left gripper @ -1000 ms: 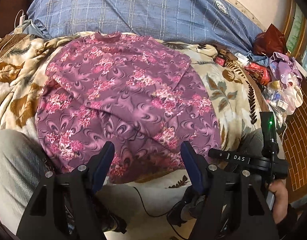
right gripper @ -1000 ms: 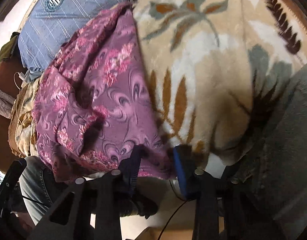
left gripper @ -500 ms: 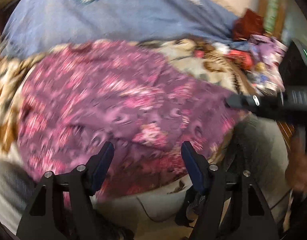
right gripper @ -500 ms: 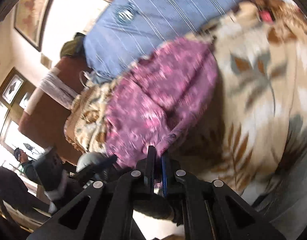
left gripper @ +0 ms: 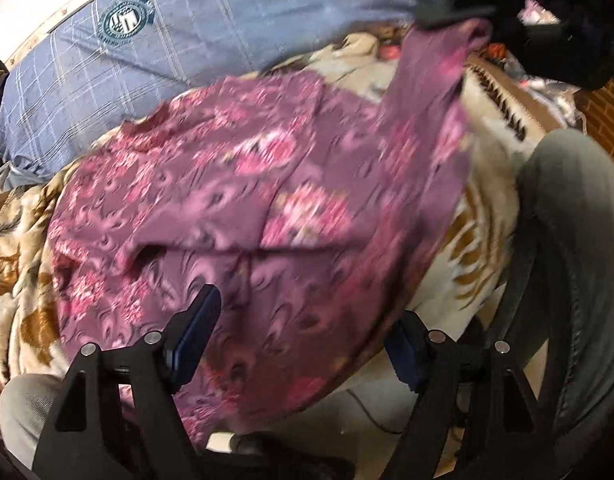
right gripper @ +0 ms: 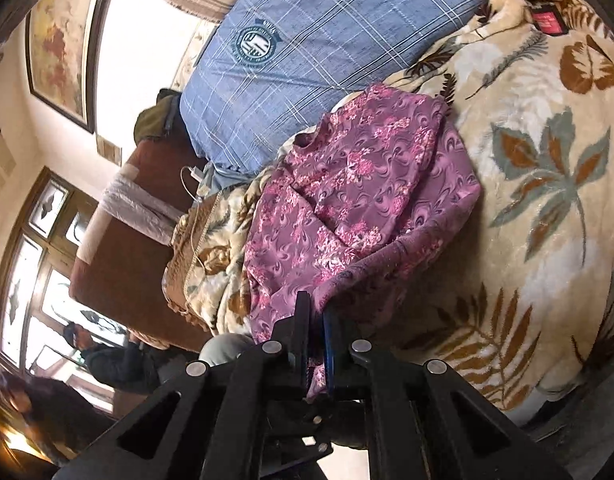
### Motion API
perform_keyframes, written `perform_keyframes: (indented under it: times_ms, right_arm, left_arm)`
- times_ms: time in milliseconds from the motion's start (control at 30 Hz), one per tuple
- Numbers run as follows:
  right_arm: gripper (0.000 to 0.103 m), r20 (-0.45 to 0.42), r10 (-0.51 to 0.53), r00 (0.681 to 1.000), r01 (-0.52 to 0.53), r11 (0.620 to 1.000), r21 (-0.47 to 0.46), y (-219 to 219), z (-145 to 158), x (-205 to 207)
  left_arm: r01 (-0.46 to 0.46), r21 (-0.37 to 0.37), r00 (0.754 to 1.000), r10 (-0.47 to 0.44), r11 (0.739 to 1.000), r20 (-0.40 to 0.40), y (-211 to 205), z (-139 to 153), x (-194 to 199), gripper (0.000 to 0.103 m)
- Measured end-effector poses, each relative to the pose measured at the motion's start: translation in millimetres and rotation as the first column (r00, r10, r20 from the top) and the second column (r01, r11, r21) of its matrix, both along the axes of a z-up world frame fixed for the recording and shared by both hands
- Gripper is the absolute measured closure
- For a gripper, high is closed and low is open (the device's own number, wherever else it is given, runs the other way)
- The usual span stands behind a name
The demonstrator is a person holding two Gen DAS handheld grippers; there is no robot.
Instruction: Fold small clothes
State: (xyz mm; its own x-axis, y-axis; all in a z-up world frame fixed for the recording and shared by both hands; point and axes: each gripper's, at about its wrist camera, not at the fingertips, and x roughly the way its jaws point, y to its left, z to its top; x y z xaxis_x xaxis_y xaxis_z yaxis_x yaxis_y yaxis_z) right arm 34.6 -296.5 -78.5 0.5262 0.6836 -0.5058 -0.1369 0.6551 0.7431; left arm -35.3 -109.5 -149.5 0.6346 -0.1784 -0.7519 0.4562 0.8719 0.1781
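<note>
Right hand-held gripper [right gripper: 315, 322]: jaws pressed together, pinching a corner of the purple floral garment [right gripper: 359, 196] btwn the blue pads. The pinched cloth is raised off the bed; from the pads it runs fwd and to the left, down onto the rest of the garment. In the left wrist view the same gripper shows as a dark blurred shape up and to the right, w/ the cloth hanging from it in a taut strip.

Left hand-held gripper [left gripper: 303, 334]: jaws spread wide, just been opening further. Garment [left gripper: 243, 216] lies ahead of and under the gap, but the pads aren't pressing it. Left finger [left gripper: 195, 340] sits over the near hem, right finger over the garment's near-right edge.

Most of the garment lies spread on a cream leaf-print blanket [right gripper: 547, 184] on the bed. Beyond it, farther from both grippers, a blue checked pillow [left gripper: 195, 40] w/ a round crest.

Person's leg in grey trousers [left gripper: 575, 216] right of the left gripper, a knee low on its left.
</note>
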Motion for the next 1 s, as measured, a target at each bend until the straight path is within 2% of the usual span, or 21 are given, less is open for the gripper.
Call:
perform_keyframes:
  times_ms: [100,167,233,267,300,433,633,767,867,1000]
  right_arm:
    - [0.098,0.007,-0.009,1.000,0.009,0.999,0.036,-9.0,3.5,1.3]
    - [0.098,0.016,-0.010,1.000,0.009,0.999,0.045,-12.2,7.4,2.8]
    - [0.098,0.026,-0.008,1.000,0.007,0.999,0.052,-14.2,10.3,4.3]
    - [0.098,0.027,-0.011,1.000,0.009,0.998,0.059,-15.5,10.9,6.4]
    - [0.098,0.026,-0.011,1.000,0.009,0.998,0.065,-15.8,11.5,8.0]
    - [0.098,0.034,-0.002,0.999,-0.001,0.996,0.091,-17.3,13.8,14.1]
    - [0.098,0.064,0.002,0.998,-0.008,0.996,0.093,-19.1,25.6,25.0]
    - [0.098,0.090,-0.006,0.996,-0.002,0.995,0.096,-25.6,35.7,40.6]
    - [0.099,0.106,-0.016,0.994,0.007,0.996,0.085,-28.6,43.2,60.2]
    - [0.099,0.120,-0.032,0.992,0.024,0.998,0.063,-34.2,56.0,111.1]
  left_arm:
    - [0.021,0.014,1.000,-0.021,1.000,0.023,6.5,2.6,-9.7,0.026]
    - [0.005,0.059,0.999,-0.007,0.998,0.041,9.5,-2.1,-10.9,0.027]
    - [-0.017,0.151,1.000,0.016,0.988,0.006,10.9,-12.4,-5.8,0.067]
    - [-0.020,0.182,0.999,0.024,0.983,-0.024,12.7,-15.8,-3.7,0.101]
    - [-0.025,0.170,0.999,0.032,0.985,-0.041,17.3,-14.9,-2.5,0.100]
    - [-0.061,0.045,0.998,0.062,0.997,-0.009,39.0,5.1,-7.6,0.100]
    - [-0.116,-0.074,0.991,0.121,0.990,0.057,62.8,46.8,4.9,0.101]
    - [-0.118,-0.074,0.985,0.126,0.990,0.118,70.0,75.6,30.1,0.101]
    - [-0.111,-0.087,0.980,0.124,0.990,0.154,74.3,99.4,64.7,0.101]
    - [-0.083,-0.091,0.979,0.098,0.992,0.176,73.9,125.1,135.2,0.101]
